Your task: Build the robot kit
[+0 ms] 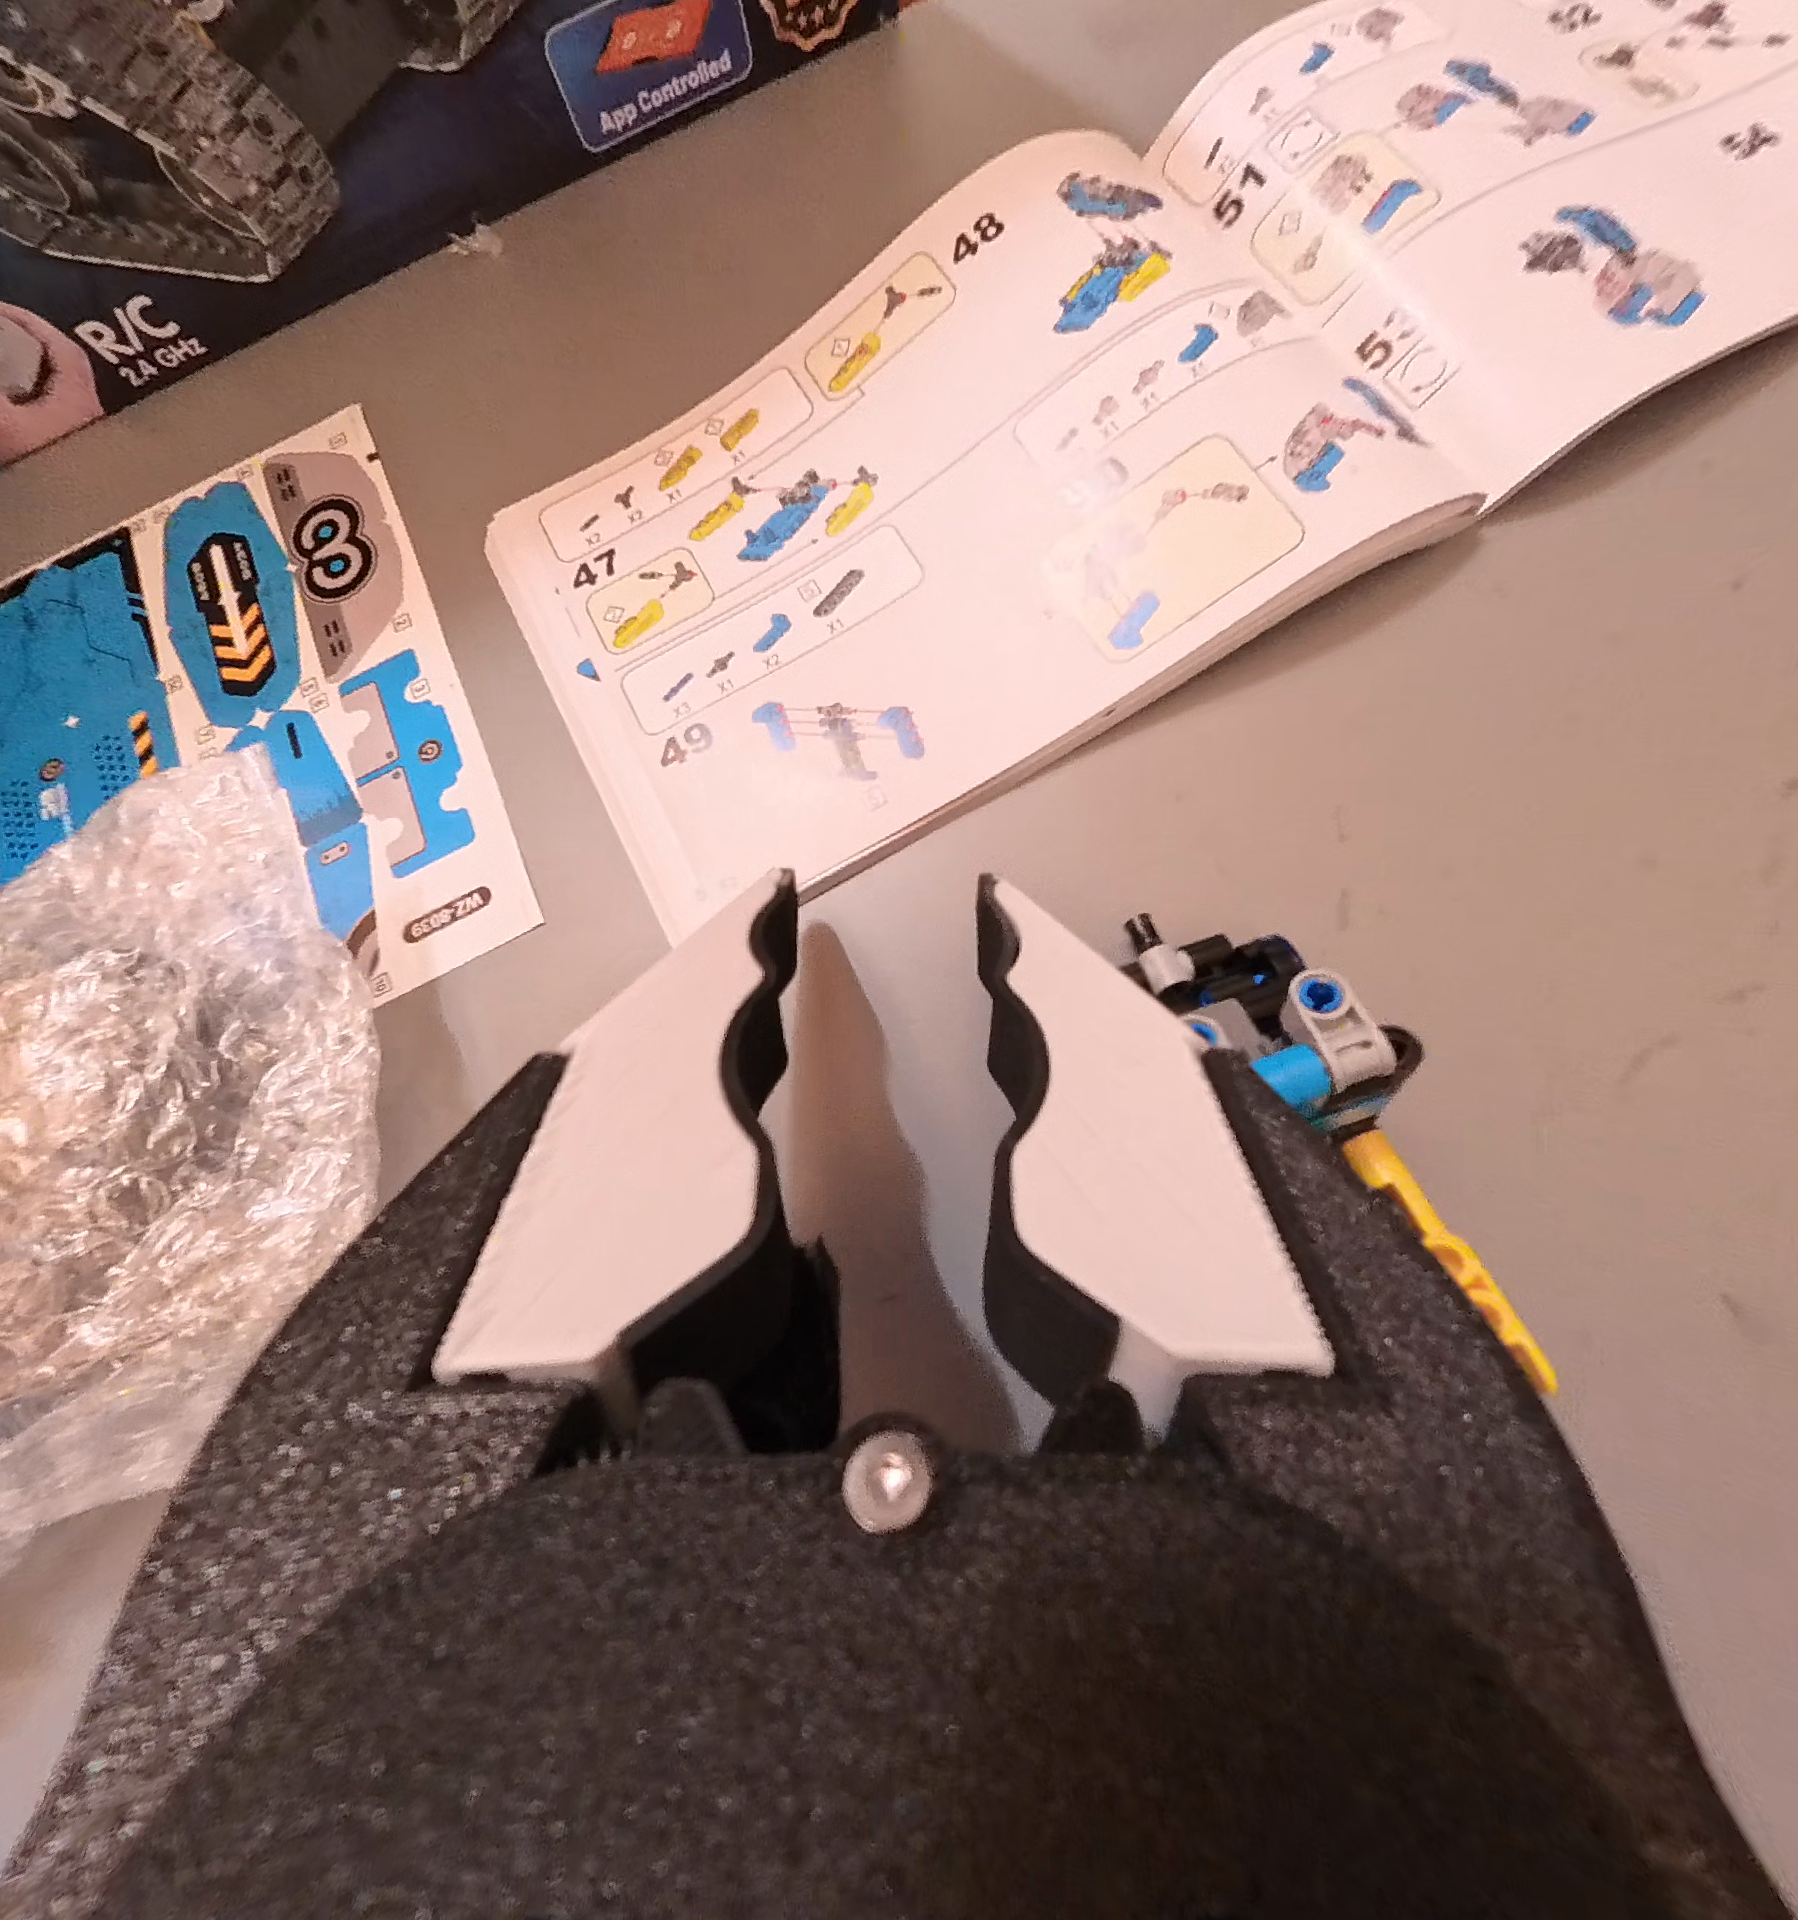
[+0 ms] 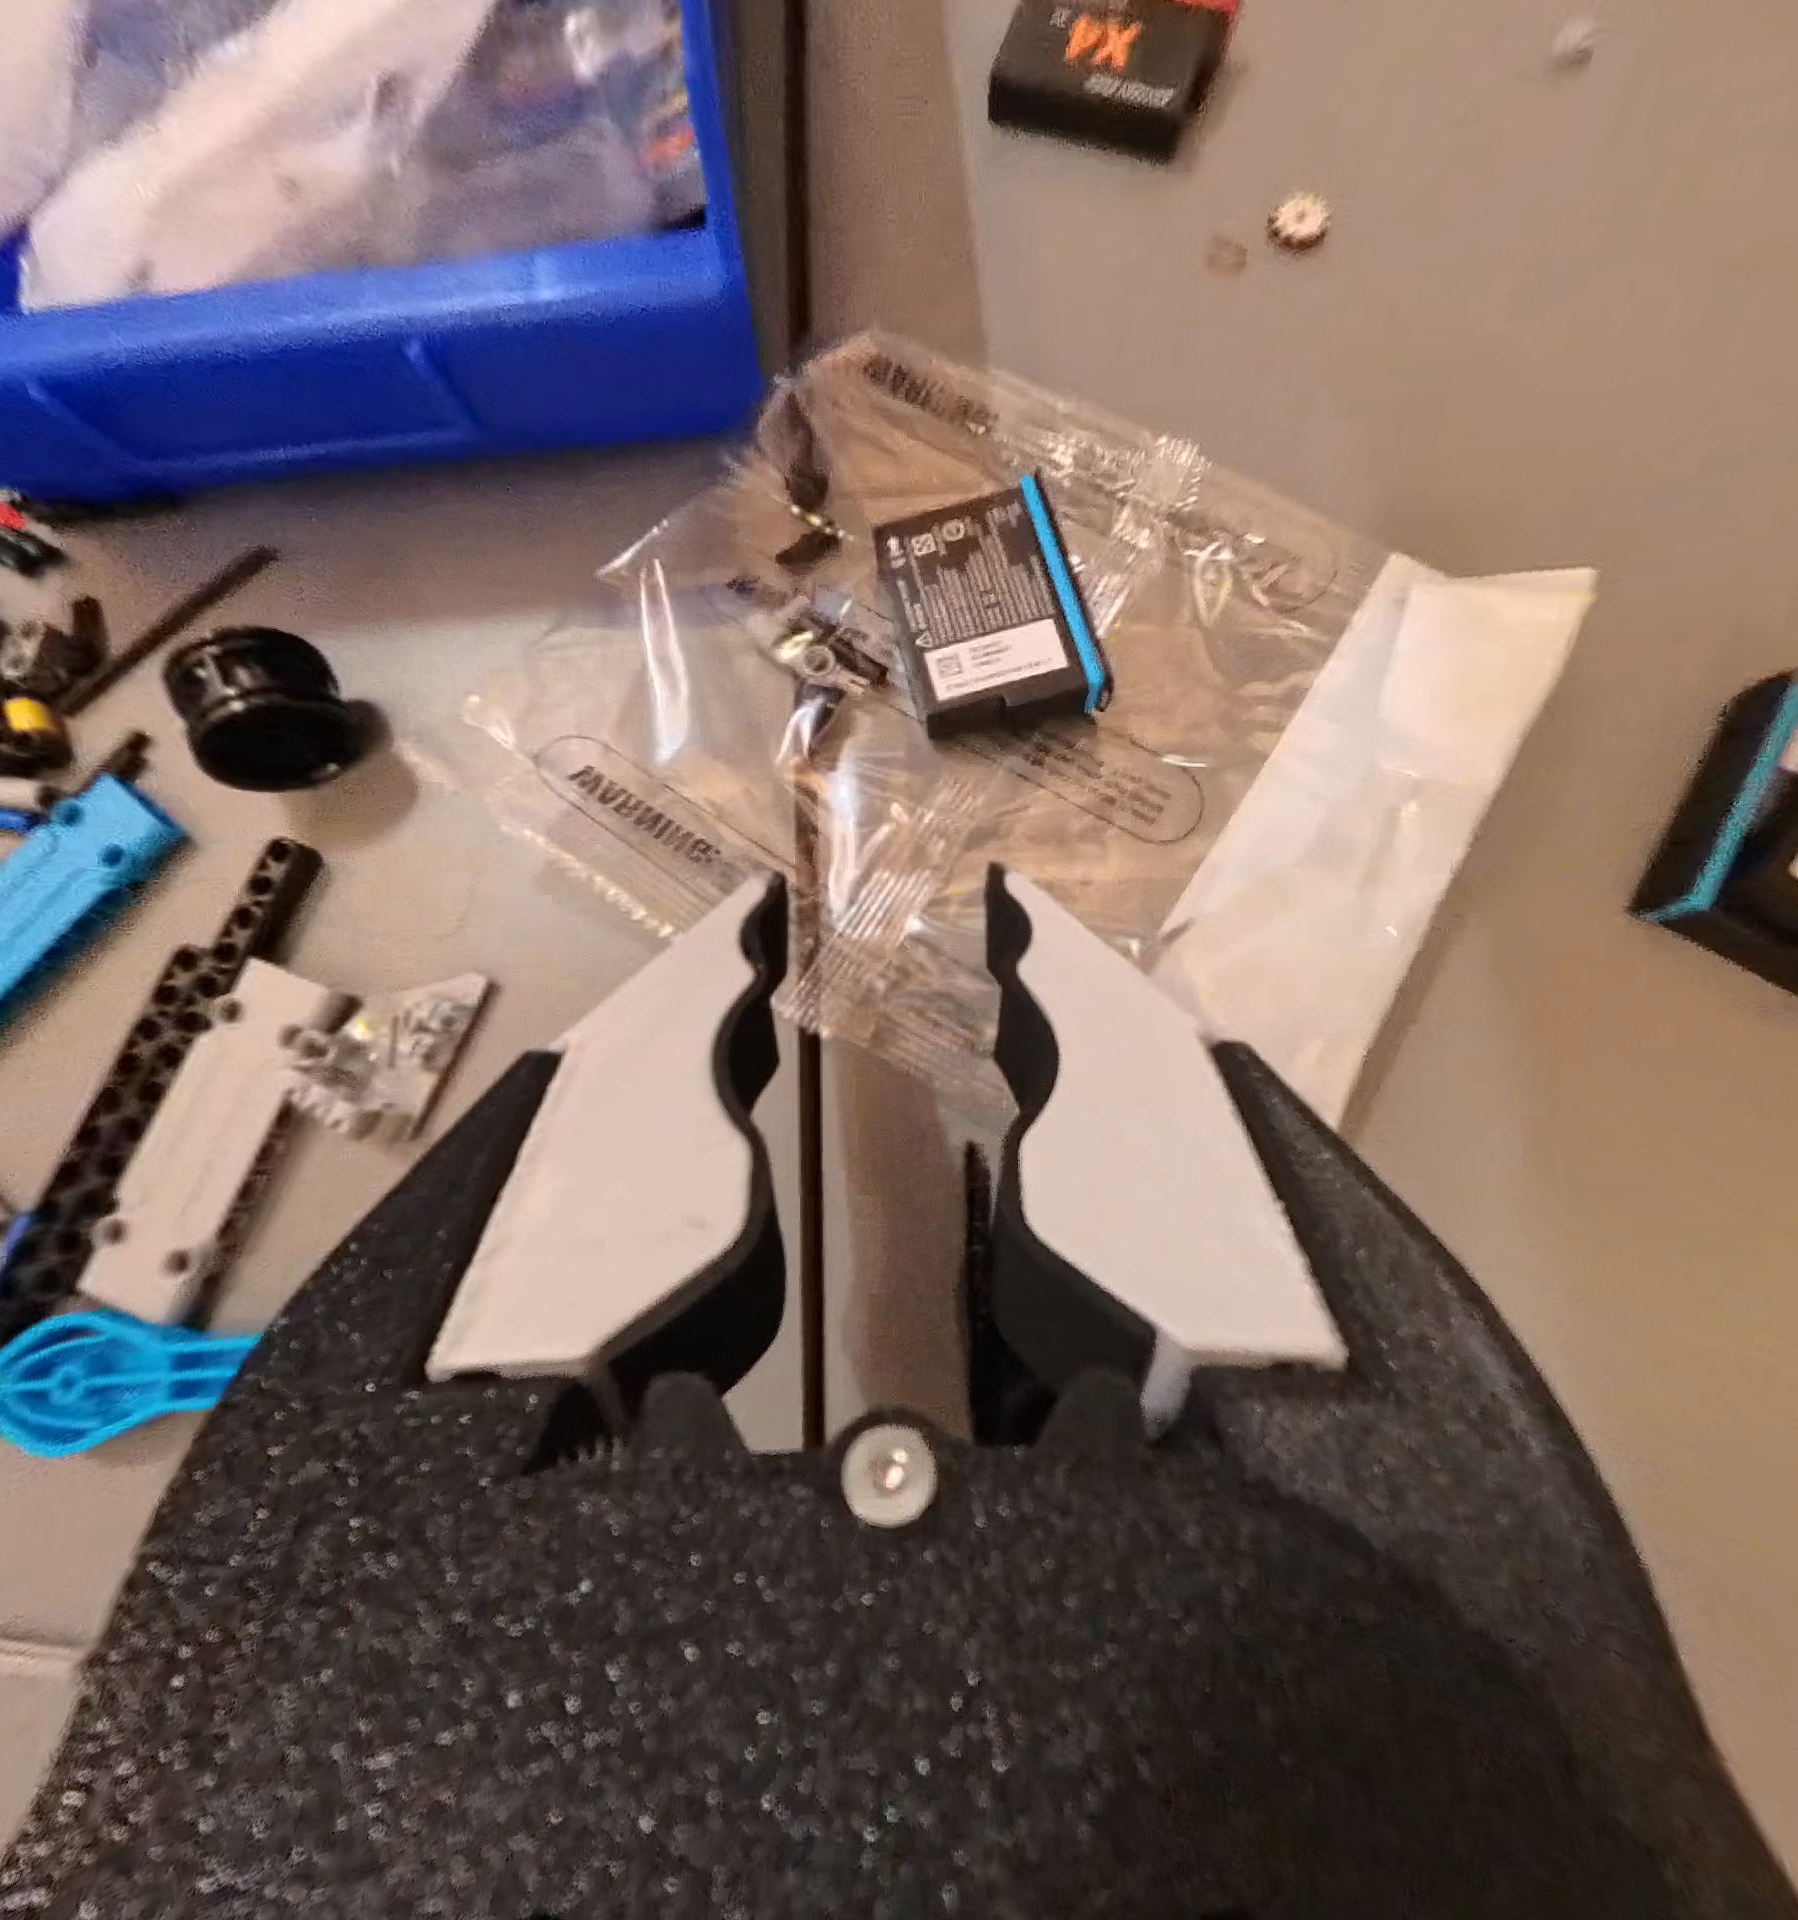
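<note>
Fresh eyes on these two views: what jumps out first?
In the left wrist view, the open instruction booklet ahead of the open left hand-held gripper, sticker sheet beside it. In the right wrist view, a black battery on clear plastic bags, blue bin far left.

Grey worktop under warm indoor light

The worktop (image 1: 1497,831) is a flat, matt grey surface, scuffed and speckled with small marks. In the right wrist view a dark straight seam (image 2: 799,208) runs across it, splitting the surface into two panels.
</note>
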`<state>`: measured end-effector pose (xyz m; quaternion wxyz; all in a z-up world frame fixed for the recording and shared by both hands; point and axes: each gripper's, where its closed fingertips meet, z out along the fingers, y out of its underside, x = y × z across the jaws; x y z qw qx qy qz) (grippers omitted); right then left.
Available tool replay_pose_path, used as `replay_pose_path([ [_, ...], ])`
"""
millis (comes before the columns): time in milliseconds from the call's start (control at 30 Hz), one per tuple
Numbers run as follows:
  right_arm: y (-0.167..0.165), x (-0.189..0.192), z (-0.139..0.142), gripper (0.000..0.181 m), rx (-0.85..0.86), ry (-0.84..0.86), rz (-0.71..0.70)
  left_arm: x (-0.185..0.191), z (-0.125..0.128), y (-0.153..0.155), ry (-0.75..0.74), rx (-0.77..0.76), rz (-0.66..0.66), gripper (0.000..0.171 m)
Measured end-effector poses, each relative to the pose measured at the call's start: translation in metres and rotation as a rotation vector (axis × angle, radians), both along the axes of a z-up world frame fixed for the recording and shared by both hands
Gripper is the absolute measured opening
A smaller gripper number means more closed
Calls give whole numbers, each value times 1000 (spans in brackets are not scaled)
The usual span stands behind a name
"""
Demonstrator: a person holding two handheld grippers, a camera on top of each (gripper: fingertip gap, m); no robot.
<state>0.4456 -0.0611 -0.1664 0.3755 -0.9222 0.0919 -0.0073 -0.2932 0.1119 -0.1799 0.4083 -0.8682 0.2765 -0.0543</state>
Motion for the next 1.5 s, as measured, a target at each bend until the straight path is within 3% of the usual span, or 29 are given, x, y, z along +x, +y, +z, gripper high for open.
replay_pose_path([
  [133, 22, -10, -14, 38, 3, -8, 81, -7, -3, 2, 30, 8, 22, 35],
  [300, 29, -10, -15, 36, 0, -65, 63, -14, -1, 4, 12, 11, 56, 35],
  [467, 46, 28, 12, 33, 35, -229, 9, -14, -4, 4, 33, 7, 50, 35],
  [567, 57, 38, -6, 46, -63, -206, 61, -13, -3, 4, 45, 17, 44, 34],
  [667, 63, 31, -9, 36, -39, -215, 117, -14, -2, 4, 46, 21, 46, 34],
  [733, 63, 34, -11, 36, -53, -273, 107, -15, -2, 4, 46, 21, 49, 34],
  [767, 62, 30, -12, 22, -63, -272, 125, -14, -2, 4, 45, 19, 49, 34],
  [900, 50, 46, 4, 0, -39, -293, 71, -12, -3, 3, 58, 20, 38, 34],
  [1000, 26, 80, 26, 0, 5, -314, -34, -10, -3, 2, 75, 26, 28, 34],
  [1100, 14, 85, 27, 0, 13, -184, -7, -9, -3, 2, 90, 33, 22, 34],
  [1133, 19, 73, 23, 5, 22, -108, 55, -9, -3, 2, 92, 34, 21, 34],
  [1200, 32, 64, 13, 51, -2, -55, 104, -8, -3, 2, 91, 35, 21, 33],
  [1267, 46, 68, 0, 74, -53, -65, 105, -8, -3, 2, 82, 34, 23, 33],
  [1433, 62, 68, -24, 83, -140, -33, 104, -12, -3, 2, 61, 21, 36, 34],
  [1500, 62, 75, -19, 57, -115, -72, 81, -13, -3, 3, 60, 21, 39, 34],
])
